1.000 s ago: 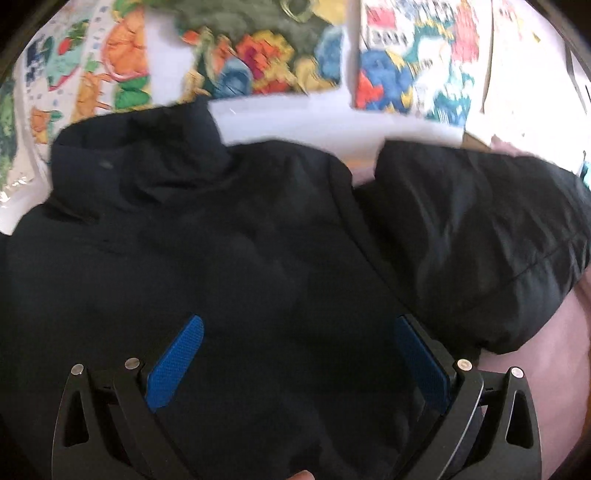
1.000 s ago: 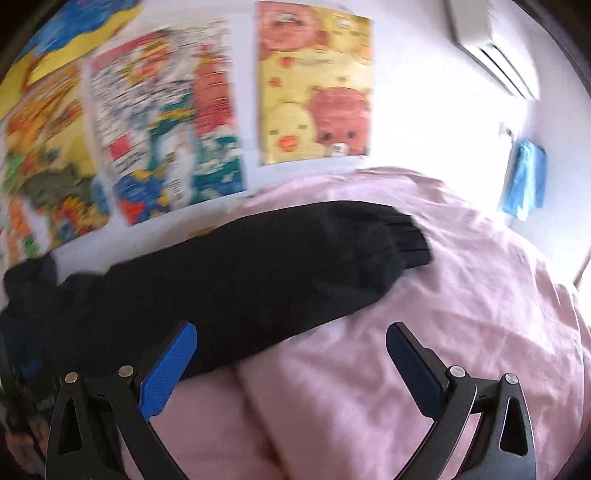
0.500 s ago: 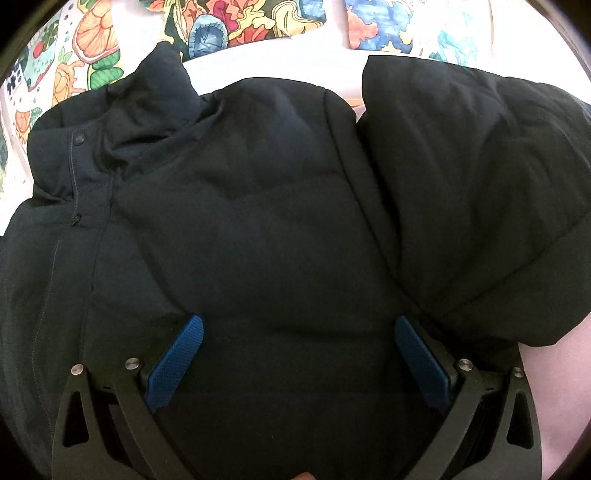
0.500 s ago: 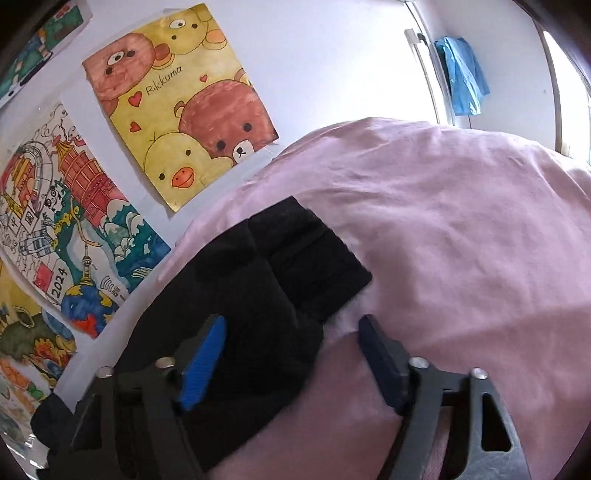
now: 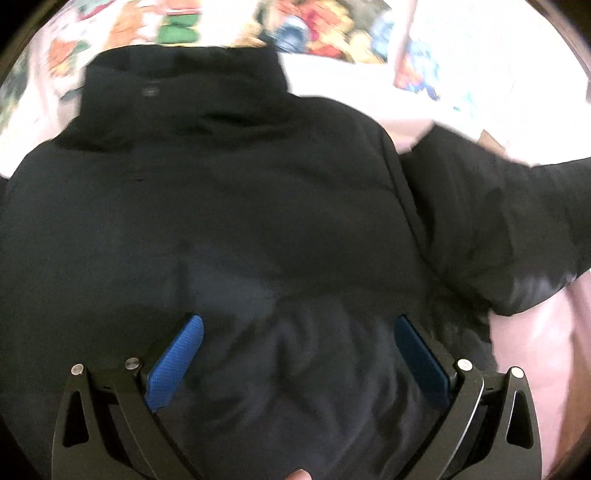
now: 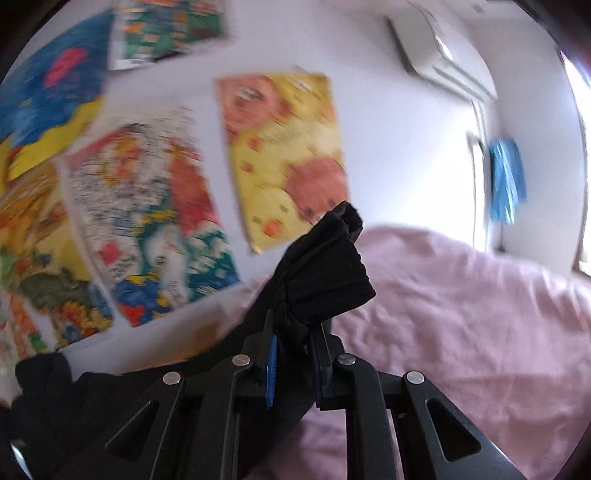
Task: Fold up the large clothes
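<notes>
Left wrist view: the left claw (image 5: pixel 297 347) is hovering over the body of the black jacket (image 5: pixel 229 221), its blue pads (image 5: pixel 175 363) spread wide apart and gripping nothing. The jacket is lying spread on the pink bed cover (image 5: pixel 532 354), collar (image 5: pixel 181 88) pointing toward the wall, and it is filling nearly the whole frame. One sleeve (image 5: pixel 509 229) is stretching off to the right, rising away from the cover toward the frame edge. Colourful posters (image 5: pixel 325 26) are showing blurred above the collar.

Right wrist view: the right claw (image 6: pixel 293 363) is clenched tight on the jacket's sleeve (image 6: pixel 321 273), just behind the ribbed cuff (image 6: pixel 332 254), which is sticking up past the fingertips against the wall. The rest of the sleeve is trailing down and left under the claw toward the dark mass of the jacket (image 6: pixel 66 410) in the lower left corner. The pink bed cover (image 6: pixel 461 332) is spreading out to the right, below the lifted cuff. On the wall, a yellow bear poster (image 6: pixel 284 155) is hanging beside other bright posters (image 6: pixel 140 206), an air conditioner (image 6: pixel 436 55) is sitting high up, and a blue cloth (image 6: pixel 506 181) is hanging near the window edge. Much of this view is smeared by blur.
</notes>
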Demonstrator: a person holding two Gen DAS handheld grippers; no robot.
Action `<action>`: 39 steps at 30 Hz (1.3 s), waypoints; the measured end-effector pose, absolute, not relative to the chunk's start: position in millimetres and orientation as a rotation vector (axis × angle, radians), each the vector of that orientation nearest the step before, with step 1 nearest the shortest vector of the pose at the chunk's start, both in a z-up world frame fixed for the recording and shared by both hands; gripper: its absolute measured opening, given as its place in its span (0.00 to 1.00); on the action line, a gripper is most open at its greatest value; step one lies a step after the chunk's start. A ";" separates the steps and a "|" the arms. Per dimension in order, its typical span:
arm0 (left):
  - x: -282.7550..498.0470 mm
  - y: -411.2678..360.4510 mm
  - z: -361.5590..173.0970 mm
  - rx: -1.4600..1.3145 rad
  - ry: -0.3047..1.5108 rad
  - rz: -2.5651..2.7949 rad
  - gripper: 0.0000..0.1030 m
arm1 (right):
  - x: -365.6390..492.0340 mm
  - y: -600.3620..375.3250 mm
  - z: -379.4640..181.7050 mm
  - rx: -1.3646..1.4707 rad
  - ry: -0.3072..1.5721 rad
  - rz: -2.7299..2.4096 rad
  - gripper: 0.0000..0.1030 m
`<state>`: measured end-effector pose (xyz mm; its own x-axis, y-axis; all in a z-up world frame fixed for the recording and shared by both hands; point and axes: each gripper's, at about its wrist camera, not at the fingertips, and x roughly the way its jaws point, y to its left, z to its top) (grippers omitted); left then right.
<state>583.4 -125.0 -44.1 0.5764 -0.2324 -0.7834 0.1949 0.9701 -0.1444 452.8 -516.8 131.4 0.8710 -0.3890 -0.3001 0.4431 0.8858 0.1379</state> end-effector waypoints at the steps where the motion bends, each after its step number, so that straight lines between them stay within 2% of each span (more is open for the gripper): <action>1: 577.6 -111.1 -35.8 -0.063 0.910 -0.248 0.99 | 452.0 -502.9 136.5 0.179 0.259 -0.419 0.14; 7: 542.8 -57.2 8.2 -0.156 0.894 -0.283 0.99 | 453.7 -405.2 154.1 0.048 0.214 -0.255 0.14; 12: 529.1 -29.1 46.9 -0.253 0.863 -0.368 0.99 | 454.8 -317.4 147.8 -0.014 0.211 -0.070 0.13; 23: 498.7 58.9 112.3 -0.496 0.685 -0.624 0.99 | 450.2 -152.1 79.7 -0.178 0.193 0.178 0.12; 28: 510.2 75.0 100.9 -0.549 0.724 -0.642 0.99 | 448.4 -94.3 27.2 -0.269 0.232 0.255 0.12; 34: 541.1 80.8 50.7 -0.640 0.853 -0.619 0.97 | 442.0 -54.1 -24.1 -0.363 0.282 0.317 0.11; 35: 544.2 83.0 45.0 -0.656 0.859 -0.613 0.96 | 440.2 -48.7 -31.8 -0.383 0.289 0.324 0.11; 36: 547.0 85.7 39.7 -0.670 0.866 -0.602 0.89 | 440.0 -45.3 -35.7 -0.394 0.295 0.326 0.11; 37: 549.1 87.7 36.2 -0.674 0.871 -0.598 0.75 | 439.3 -42.1 -39.8 -0.406 0.299 0.327 0.11; 38: 551.5 88.9 32.8 -0.675 0.882 -0.588 0.67 | 438.7 -40.2 -42.8 -0.414 0.302 0.330 0.11; 39: 554.8 89.9 28.4 -0.672 0.901 -0.577 0.55 | 439.1 -39.4 -43.5 -0.416 0.305 0.332 0.11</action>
